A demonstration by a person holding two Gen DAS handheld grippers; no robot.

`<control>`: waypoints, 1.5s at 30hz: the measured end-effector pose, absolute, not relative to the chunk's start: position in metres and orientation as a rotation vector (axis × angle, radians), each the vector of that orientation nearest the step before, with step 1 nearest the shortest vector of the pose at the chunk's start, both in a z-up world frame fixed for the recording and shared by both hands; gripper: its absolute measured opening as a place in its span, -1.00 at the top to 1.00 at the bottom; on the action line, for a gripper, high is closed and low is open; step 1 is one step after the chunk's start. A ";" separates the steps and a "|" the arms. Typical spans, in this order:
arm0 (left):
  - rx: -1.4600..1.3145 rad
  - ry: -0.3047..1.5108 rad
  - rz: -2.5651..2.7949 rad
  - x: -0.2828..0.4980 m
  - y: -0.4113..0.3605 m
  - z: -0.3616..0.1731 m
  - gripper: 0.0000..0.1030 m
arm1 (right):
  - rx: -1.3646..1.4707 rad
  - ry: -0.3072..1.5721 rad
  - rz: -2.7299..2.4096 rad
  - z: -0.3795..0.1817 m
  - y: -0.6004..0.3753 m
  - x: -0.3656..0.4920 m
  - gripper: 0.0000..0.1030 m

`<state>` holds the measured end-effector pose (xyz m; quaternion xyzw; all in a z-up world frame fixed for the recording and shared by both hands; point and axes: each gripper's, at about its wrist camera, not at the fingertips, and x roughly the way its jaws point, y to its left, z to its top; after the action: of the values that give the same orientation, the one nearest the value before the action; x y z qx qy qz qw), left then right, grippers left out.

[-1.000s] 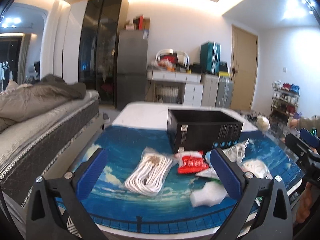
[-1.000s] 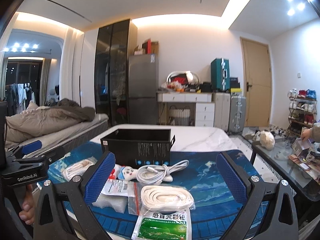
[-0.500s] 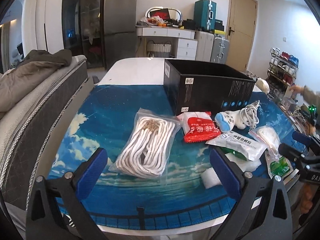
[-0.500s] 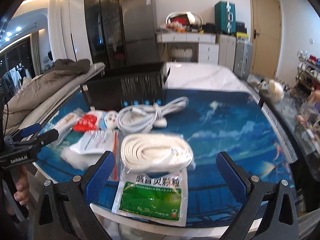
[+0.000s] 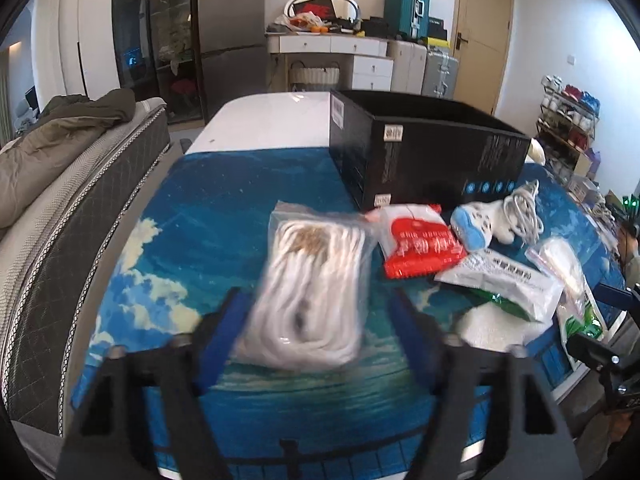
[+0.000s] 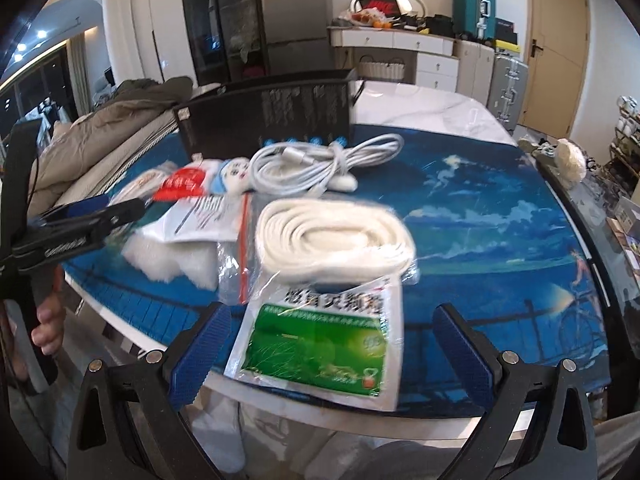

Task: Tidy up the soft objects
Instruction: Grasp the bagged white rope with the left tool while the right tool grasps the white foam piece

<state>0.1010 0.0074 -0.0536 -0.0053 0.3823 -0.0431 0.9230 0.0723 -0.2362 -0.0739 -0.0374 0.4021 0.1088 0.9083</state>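
Soft items lie on a blue sky-print mat [image 5: 224, 216] in front of an open black box [image 5: 424, 152]. My left gripper [image 5: 320, 320] is open, its blue pads on either side of a bagged white rope coil [image 5: 316, 284]. Beside the coil lie a red packet [image 5: 420, 240], a small doll [image 5: 476, 220] and a white cable bundle [image 5: 524, 208]. My right gripper [image 6: 332, 344] is open around a green-and-white sachet [image 6: 324, 336] at the table's near edge. Behind the sachet lies a bagged flat white band roll [image 6: 336, 236].
A white foam pad [image 6: 168, 260] and another white sachet [image 6: 204, 220] lie left of the band roll. A bed with a brown duvet [image 5: 60, 140] runs along the left side. A glass side table [image 6: 612, 216] with clutter stands at the right.
Both grippers have dropped and moved forward toward the table. The left one now straddles the rope bag, the right one the green sachet.
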 end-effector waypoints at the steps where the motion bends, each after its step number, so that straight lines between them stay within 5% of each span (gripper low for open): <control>1: -0.014 0.796 -0.100 0.101 0.007 -0.055 -0.05 | -0.080 0.838 0.232 -0.076 -0.235 0.073 -0.98; 14: 0.020 0.850 -0.124 0.065 -0.003 -0.053 0.06 | -0.133 0.834 0.262 -0.077 -0.226 0.071 -0.37; 16: 0.013 0.855 -0.125 0.058 -0.003 -0.052 0.06 | -0.111 0.831 0.264 -0.075 -0.229 0.072 0.12; 19: -0.005 0.844 -0.142 0.053 -0.003 -0.049 -0.08 | -0.107 0.828 0.249 -0.072 -0.234 0.073 0.23; 21: 0.001 0.817 -0.142 0.053 -0.004 -0.045 -0.36 | -0.104 0.829 0.253 -0.072 -0.235 0.074 0.26; 27: -0.014 0.809 -0.126 0.067 0.001 -0.046 -0.36 | -0.095 0.821 0.256 -0.071 -0.236 0.074 0.84; 31: -0.021 0.841 -0.126 0.074 0.003 -0.057 -0.16 | -0.094 0.816 0.269 -0.071 -0.235 0.073 0.91; 32: -0.019 0.841 -0.129 0.074 0.003 -0.058 0.05 | -0.088 0.815 0.277 -0.071 -0.235 0.073 0.92; 35: -0.021 0.840 -0.140 0.070 0.005 -0.056 0.10 | -0.099 0.814 0.294 -0.069 -0.231 0.070 0.84; 39: -0.018 0.839 -0.137 0.064 0.008 -0.056 0.10 | -0.150 0.768 0.279 -0.063 -0.223 0.065 -0.25; 40: -0.024 0.840 -0.142 0.062 0.008 -0.056 0.10 | -0.135 0.754 0.283 -0.060 -0.224 0.062 -0.38; 45: -0.017 0.845 -0.151 0.053 0.008 -0.056 0.09 | -0.200 0.771 0.349 -0.054 -0.214 0.055 -0.39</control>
<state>0.0525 0.0082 -0.0556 -0.0084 0.4095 -0.0731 0.9093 0.0547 -0.2139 -0.0538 -0.0967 0.3735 0.1692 0.9069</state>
